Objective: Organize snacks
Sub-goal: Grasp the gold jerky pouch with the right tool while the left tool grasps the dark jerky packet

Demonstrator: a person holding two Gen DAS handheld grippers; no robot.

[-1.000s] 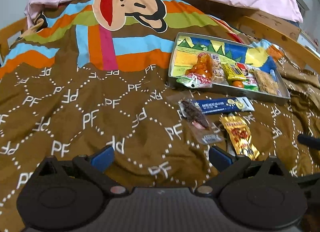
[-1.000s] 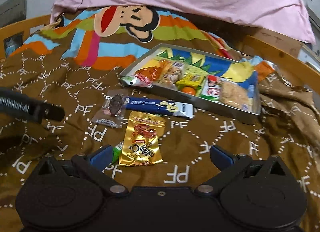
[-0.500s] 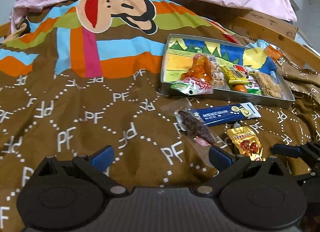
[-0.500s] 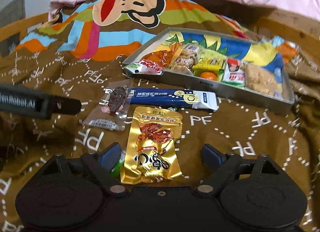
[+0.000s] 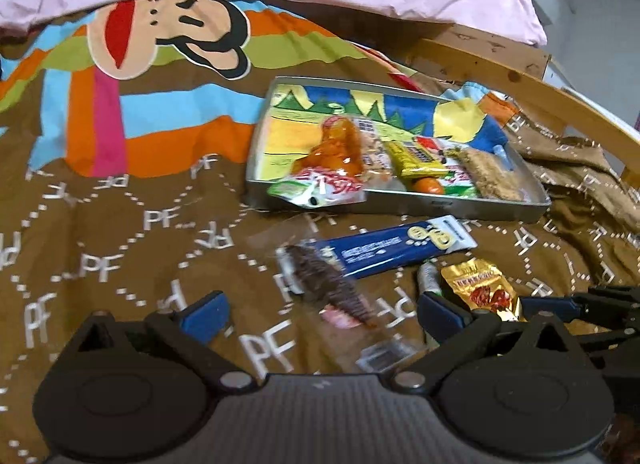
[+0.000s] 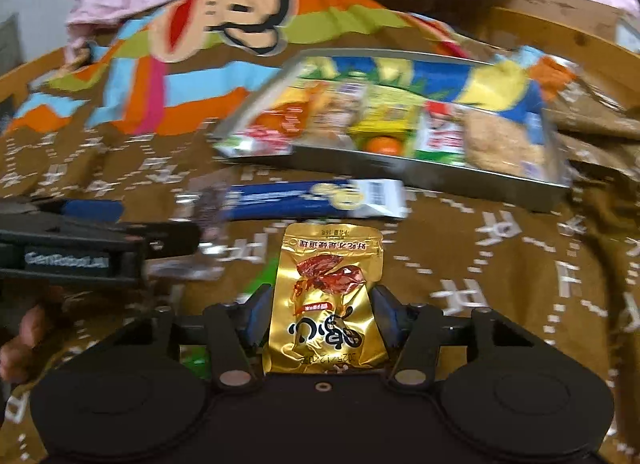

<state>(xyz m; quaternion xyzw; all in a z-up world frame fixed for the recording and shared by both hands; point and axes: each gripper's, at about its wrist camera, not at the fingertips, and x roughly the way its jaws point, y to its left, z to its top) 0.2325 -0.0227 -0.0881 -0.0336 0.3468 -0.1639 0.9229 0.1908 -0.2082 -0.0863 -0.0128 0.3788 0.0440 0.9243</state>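
Between right gripper point(image 6: 320, 318) fingers, gold pkt point(image 6: 328, 300) (pinched)

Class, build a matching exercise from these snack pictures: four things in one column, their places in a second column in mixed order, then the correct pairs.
Things
1. gold packet
2. blue bar wrapper
3. small orange fruit
4. clear packet of dark dried snack

Places
A. inside the metal tray
B. between the right gripper fingers
C. on the blanket in front of the open left gripper
D. on the blanket, just outside the tray's near wall

Pairs: 1-B, 2-D, 3-A, 4-C
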